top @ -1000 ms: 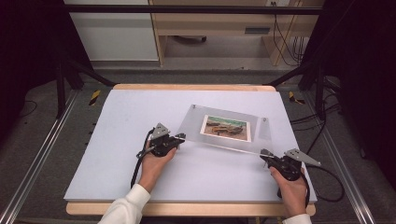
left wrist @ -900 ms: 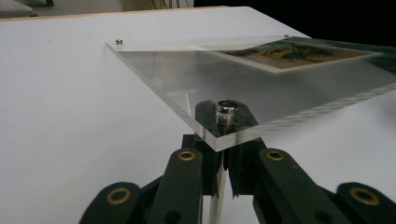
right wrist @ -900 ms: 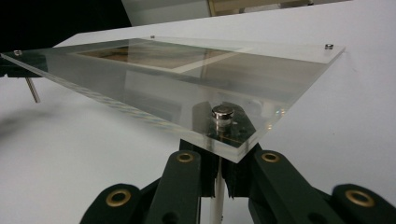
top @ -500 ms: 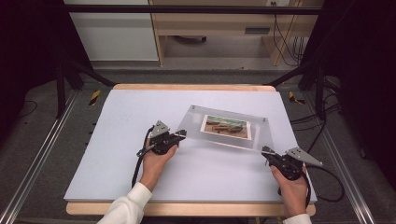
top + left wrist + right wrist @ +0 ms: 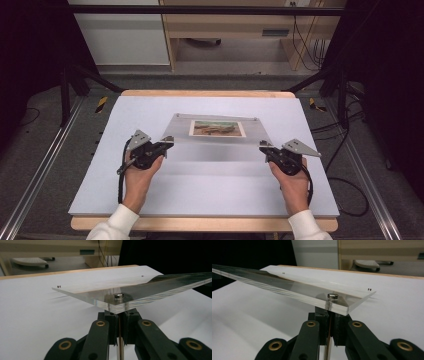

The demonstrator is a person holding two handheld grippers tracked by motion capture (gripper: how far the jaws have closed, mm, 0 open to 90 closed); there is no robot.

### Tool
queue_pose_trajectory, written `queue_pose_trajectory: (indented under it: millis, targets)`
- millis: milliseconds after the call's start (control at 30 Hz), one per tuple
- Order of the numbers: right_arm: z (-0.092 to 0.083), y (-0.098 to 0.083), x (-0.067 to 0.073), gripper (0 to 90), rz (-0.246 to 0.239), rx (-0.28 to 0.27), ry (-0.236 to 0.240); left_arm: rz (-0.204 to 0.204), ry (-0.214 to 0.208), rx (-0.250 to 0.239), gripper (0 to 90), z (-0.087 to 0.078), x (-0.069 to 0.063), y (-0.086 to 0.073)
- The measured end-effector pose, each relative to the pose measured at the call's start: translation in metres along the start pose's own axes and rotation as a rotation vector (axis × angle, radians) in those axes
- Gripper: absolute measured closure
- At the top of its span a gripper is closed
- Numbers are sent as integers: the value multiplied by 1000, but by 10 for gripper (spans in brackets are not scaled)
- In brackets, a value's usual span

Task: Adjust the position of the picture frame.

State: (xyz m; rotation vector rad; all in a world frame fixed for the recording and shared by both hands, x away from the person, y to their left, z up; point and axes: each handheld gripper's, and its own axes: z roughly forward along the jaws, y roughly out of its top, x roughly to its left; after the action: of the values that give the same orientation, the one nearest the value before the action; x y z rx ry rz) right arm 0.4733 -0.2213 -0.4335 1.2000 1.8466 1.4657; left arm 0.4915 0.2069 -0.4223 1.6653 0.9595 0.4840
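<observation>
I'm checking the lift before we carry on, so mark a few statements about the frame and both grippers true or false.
1. The left gripper is shut at a near corner of the clear acrylic frame. True.
2. The right gripper hangs open, away from the frame. False: it is shut at the other near corner.
3. The frame's near edge is off the white tabletop. True: both gripper views show the corners raised, with a shadow under them.
4. A picture shows inside the frame. True.
5. The frame stands upright on its edge. False: it tilts, near side up.
6. A round metal stud is missing from the corner at the right gripper. False: one sits there.
</observation>
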Motion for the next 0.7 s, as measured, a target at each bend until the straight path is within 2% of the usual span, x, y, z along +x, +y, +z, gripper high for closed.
queue_pose_trajectory:
  millis: [33, 67, 100, 133, 333, 467, 633, 700]
  targets:
    - [0, 0, 0, 845, 0, 0, 0, -2, 10, -7, 833, -5, 3, -1]
    - [11, 6, 6, 845, -12, -3, 17, -7, 29, -17, 832, -13, 11, -2]
    - [16, 8, 9, 845, -18, -1, 25, -7, 29, -17, 833, -13, 11, -2]
    - [21, 9, 12, 845, -22, 1, 32, -13, 47, -27, 833, -19, 18, -4]
    - [40, 8, 23, 844, -28, 10, 50, -20, 71, -36, 833, -24, 30, -11]
    - [40, 3, 23, 844, -26, 28, 48, -36, 63, -21, 833, -16, 35, -20]
    - [38, -1, 22, 844, -12, 38, 46, -33, 57, -20, 833, -15, 35, -24]
    - [38, -5, 24, 844, -18, 43, 44, -50, 44, -14, 836, -15, 36, -28]
